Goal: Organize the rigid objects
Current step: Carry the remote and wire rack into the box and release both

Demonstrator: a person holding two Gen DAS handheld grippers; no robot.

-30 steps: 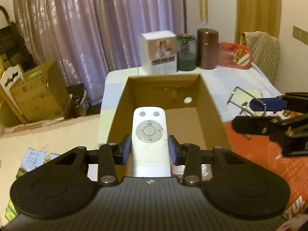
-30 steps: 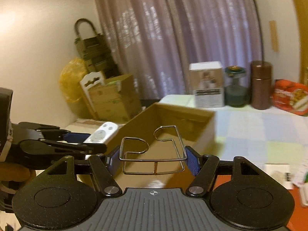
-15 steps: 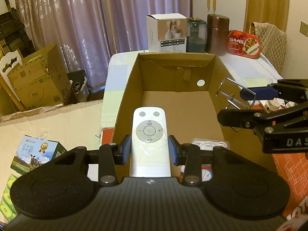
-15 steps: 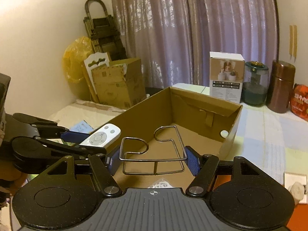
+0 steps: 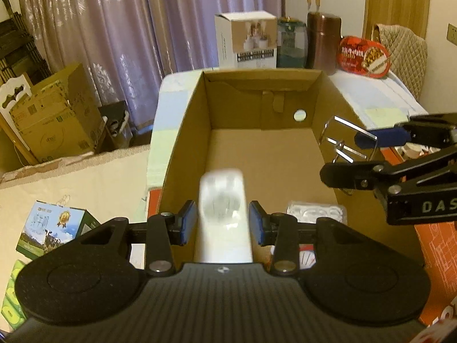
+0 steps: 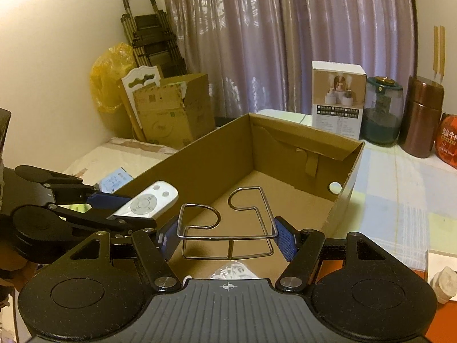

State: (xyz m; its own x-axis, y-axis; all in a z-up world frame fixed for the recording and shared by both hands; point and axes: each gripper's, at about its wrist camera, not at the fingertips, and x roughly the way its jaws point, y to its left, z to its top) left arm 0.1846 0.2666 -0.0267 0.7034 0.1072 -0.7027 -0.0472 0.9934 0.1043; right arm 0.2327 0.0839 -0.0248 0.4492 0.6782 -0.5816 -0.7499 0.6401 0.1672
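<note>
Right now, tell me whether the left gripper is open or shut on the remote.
Open. In the left wrist view the left gripper shows gaps between both pads and the blurred remote, which is over the cardboard box.

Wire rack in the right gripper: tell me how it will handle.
The wire rack looks like thin bent metal, so probably light and stiff, perhaps slightly springy. The right gripper pinches only its bare outer wires, so it may slip or pivot. Its open loops could snag the box rim.

Left gripper (image 5: pixel 222 223) held over the cardboard box's (image 5: pixel 182 143) near end, pads apparently parted from the blurred remote (image 5: pixel 224 214), right gripper (image 6: pixel 225 235) clamped on a wire rack (image 6: pixel 228 228) above the same box.
</note>
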